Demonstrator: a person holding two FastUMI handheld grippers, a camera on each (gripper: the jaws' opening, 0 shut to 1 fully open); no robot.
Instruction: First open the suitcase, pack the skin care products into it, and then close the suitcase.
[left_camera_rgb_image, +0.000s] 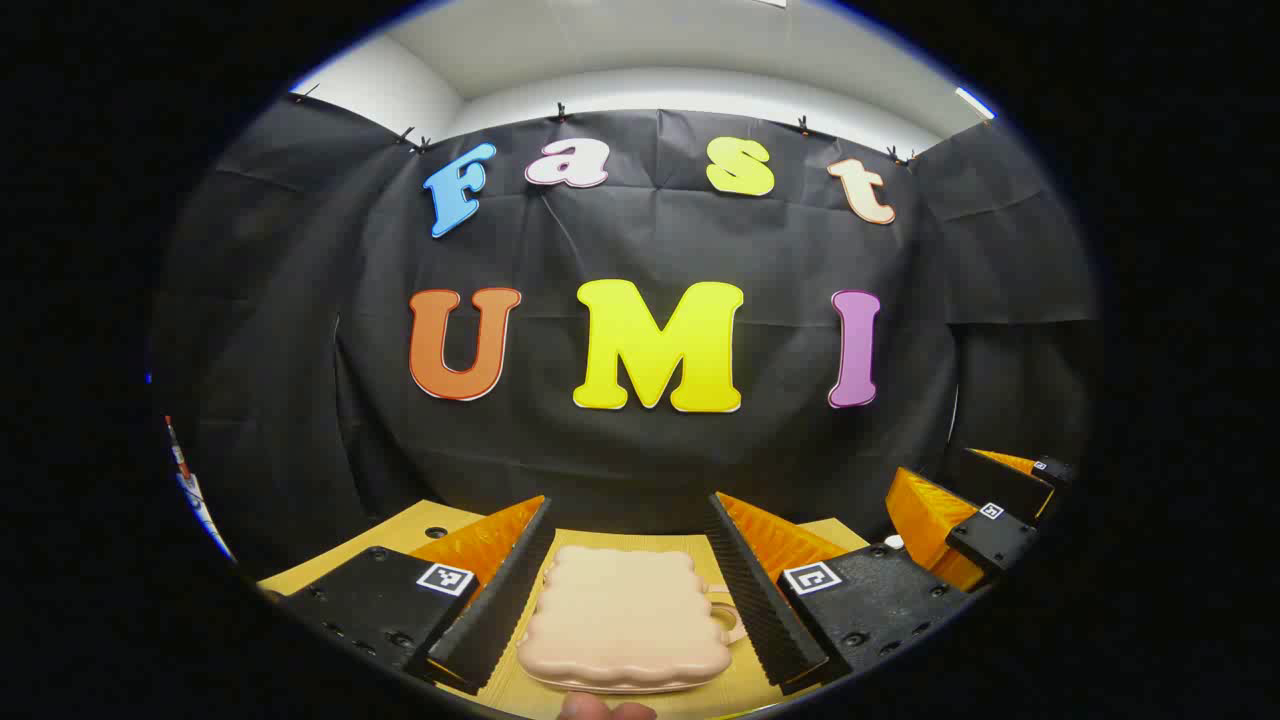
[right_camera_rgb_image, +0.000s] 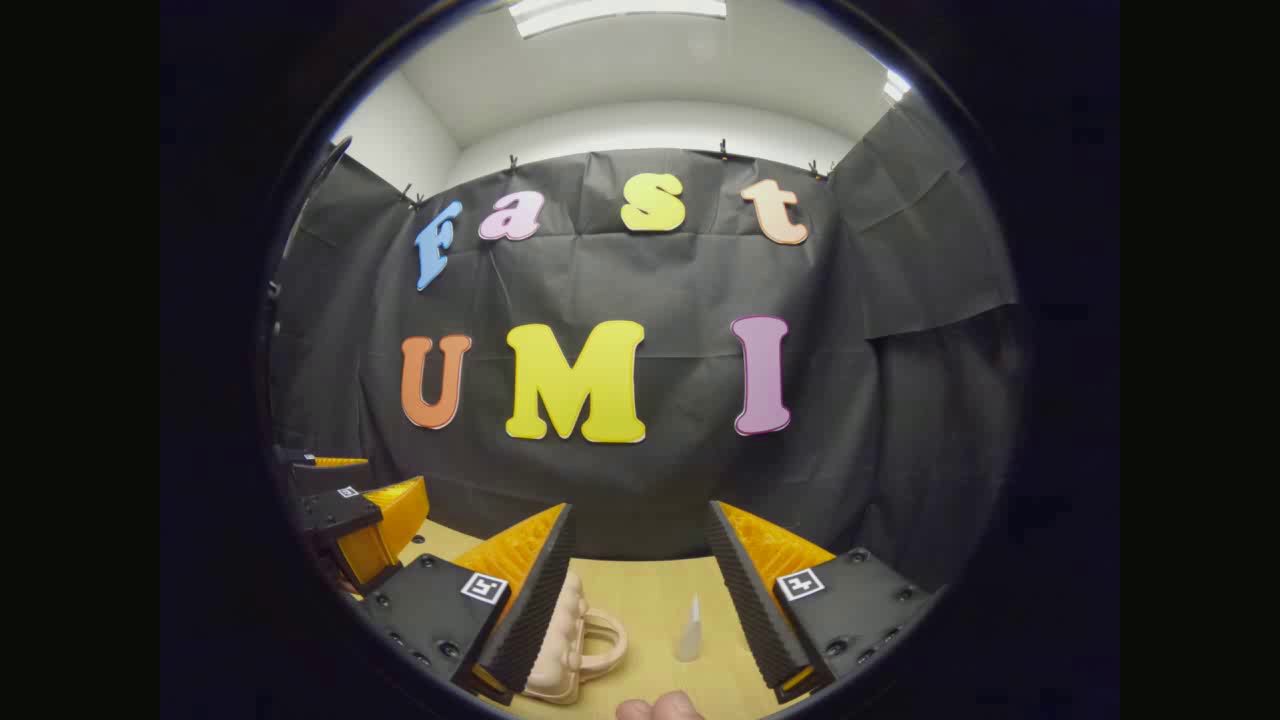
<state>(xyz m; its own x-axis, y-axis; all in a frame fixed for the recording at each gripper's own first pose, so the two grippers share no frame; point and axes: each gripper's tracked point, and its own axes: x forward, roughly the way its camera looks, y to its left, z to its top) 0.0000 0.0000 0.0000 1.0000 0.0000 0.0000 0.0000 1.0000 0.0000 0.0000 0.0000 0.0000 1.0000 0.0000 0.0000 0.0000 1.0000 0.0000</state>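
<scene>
Fingers of the left gripper (left_camera_rgb_image: 628, 590) stand wide apart, the shut suitcase (left_camera_rgb_image: 622, 622) lying flat between them on the desk (left_camera_rgb_image: 400, 535). The right gripper (right_camera_rgb_image: 640, 600) also gapes; a small clear bottle (right_camera_rgb_image: 690, 630) stands between its fingers, the suitcase at seven o'clock.

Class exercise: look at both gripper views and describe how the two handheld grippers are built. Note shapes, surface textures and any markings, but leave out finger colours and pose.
Each gripper, left gripper and right gripper, has two long wedge-shaped fingers with ribbed, sawtooth inner faces. Each finger is mounted on a black block with screw heads, and each block carries a small square black-and-white marker tag. No cables are visible.
</scene>
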